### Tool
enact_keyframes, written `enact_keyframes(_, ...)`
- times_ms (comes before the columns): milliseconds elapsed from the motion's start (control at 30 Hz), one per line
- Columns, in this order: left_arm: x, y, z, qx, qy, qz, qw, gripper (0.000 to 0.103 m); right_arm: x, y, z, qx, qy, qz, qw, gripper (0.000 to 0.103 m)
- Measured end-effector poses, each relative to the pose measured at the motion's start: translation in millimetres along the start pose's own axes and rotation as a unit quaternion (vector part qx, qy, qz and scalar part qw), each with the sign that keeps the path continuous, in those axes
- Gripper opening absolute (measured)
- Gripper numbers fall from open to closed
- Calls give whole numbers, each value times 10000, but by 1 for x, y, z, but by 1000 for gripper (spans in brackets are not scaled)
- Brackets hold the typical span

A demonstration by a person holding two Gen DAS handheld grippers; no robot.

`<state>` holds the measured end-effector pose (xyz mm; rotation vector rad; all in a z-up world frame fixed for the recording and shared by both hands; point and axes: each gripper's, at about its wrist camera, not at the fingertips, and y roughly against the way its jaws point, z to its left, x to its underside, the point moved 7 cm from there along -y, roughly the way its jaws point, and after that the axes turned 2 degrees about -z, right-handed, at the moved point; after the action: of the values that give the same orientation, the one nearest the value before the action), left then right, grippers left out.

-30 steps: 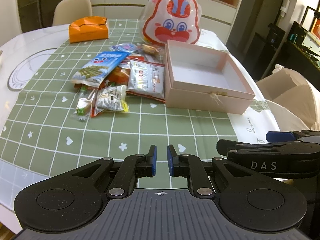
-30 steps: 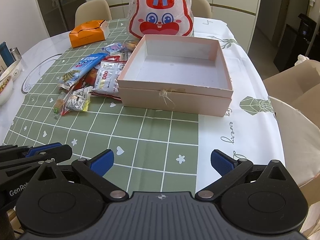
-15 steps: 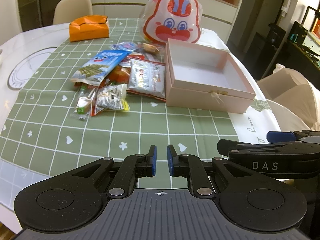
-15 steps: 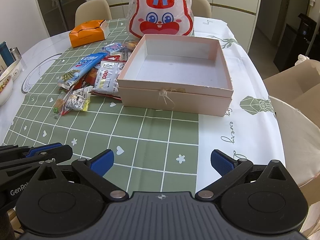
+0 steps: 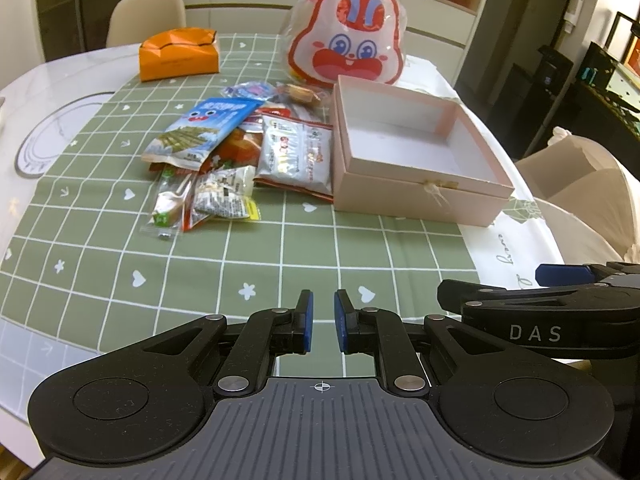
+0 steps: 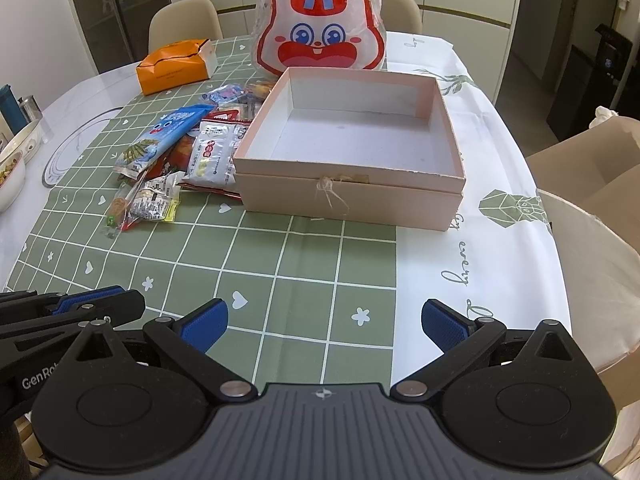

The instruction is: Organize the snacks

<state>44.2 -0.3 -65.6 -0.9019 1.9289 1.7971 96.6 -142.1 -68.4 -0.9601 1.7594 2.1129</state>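
A pile of snack packets (image 5: pixel 236 148) lies on the green checked tablecloth, left of an open, empty pink box (image 5: pixel 416 152). The pile (image 6: pixel 176 160) and box (image 6: pixel 352 160) also show in the right wrist view. A blue packet (image 5: pixel 204 128) lies on top of the pile. My left gripper (image 5: pixel 322 320) is shut and empty, near the table's front edge, well short of the pile. My right gripper (image 6: pixel 324 320) is open and empty, in front of the box.
A rabbit-face bag (image 5: pixel 348 36) stands behind the box. An orange box (image 5: pixel 178 54) sits at the far left. A white bowl (image 6: pixel 12 164) is at the left edge. A chair and a cardboard box (image 6: pixel 592 176) stand right of the table.
My left gripper has moved a little forward and closer to the snacks. The right gripper has barely moved. Neither took hold of anything.
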Motion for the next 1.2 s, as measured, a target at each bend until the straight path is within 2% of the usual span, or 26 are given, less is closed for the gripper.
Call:
enact_keyframes(300,1,-12,3,122,54,210,9997,15,-1,-3,2,35,38,66,10000,103)
enact_keyframes(600,-1,-32,20,700,529,445,9951,16,-6,-17,9,2,160,161,9997,103)
enact_keyframes(700,-10,-40,33,710,627,468,9944,16,-20,-24,17,-79,476,74,9988,103)
enact_keyframes(800,-38,-43,55,519,635,256,9963,16,-57,-21,29,-378,720,-172,9965,103)
enact_keyframes(933,-77,-54,93,219,775,48,9967,16,-133,-30,49,-1021,813,-289,9910,103)
enact_keyframes(1033,-88,-67,117,109,989,72,9950,16,-183,-63,71,-1046,1109,-210,9881,103)
enact_keyframes(1100,-87,-74,129,122,1129,100,9935,16,-218,-98,84,-1006,1176,-30,9879,103)
enact_keyframes(1200,-77,-78,144,218,1433,136,9893,16,-252,-159,95,-1124,1035,550,9867,103)
